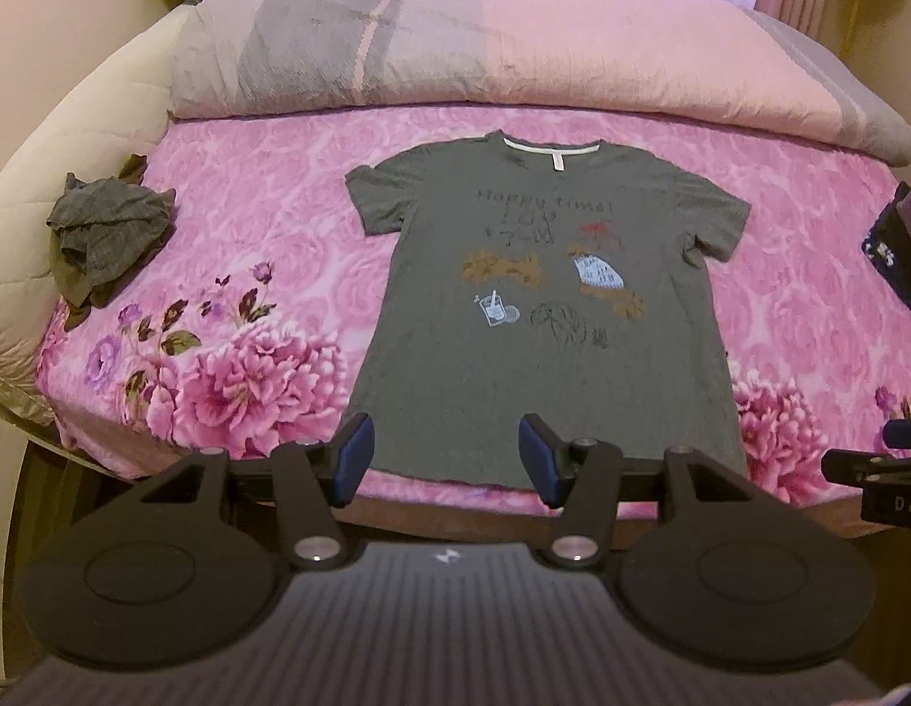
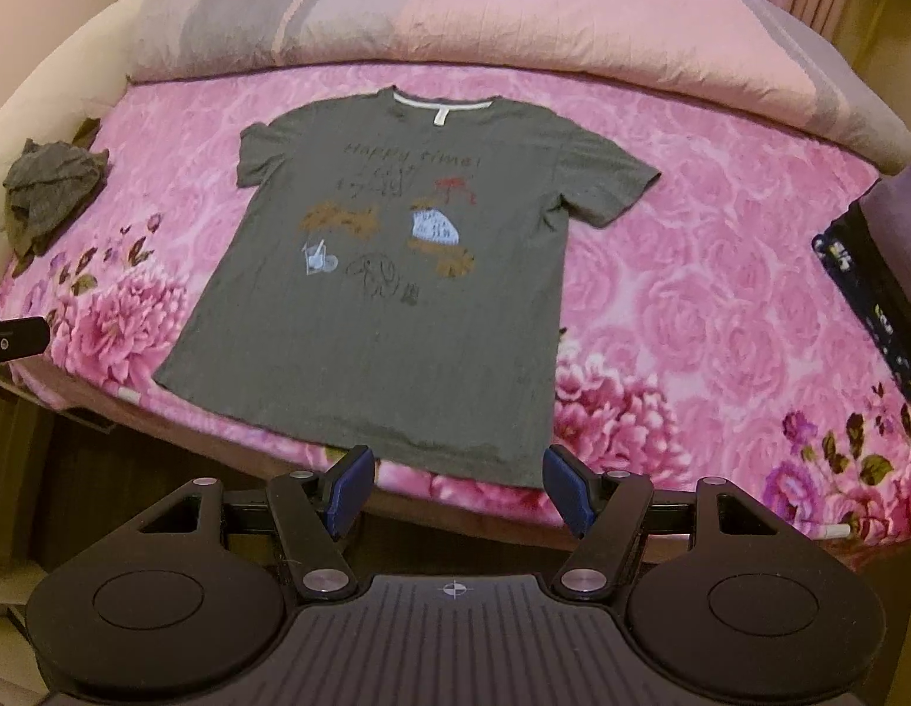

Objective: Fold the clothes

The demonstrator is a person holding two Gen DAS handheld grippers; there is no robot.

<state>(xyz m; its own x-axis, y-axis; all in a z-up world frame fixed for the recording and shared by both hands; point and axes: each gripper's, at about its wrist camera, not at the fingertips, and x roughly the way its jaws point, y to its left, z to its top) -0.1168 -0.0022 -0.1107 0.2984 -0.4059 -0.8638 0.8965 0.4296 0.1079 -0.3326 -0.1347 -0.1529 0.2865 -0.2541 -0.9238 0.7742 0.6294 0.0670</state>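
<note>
Left wrist view: grey printed T-shirt point(image 1: 532, 317) lies flat, unfolded.

One grey T-shirt point(image 1: 532, 306) lies spread flat on one bed point(image 1: 267, 235), and one crumpled grey garment point(image 1: 105, 235) sits apart from it near the left edge. One rolled quilt point(image 1: 455, 53) runs along the far side, and one stack of folded dark clothes point(image 2: 879, 276) rests at the right edge. Two claws show, a left claw point(image 1: 446, 465) and a right claw point(image 2: 458, 488), each with two blue-padded fingers.
</note>
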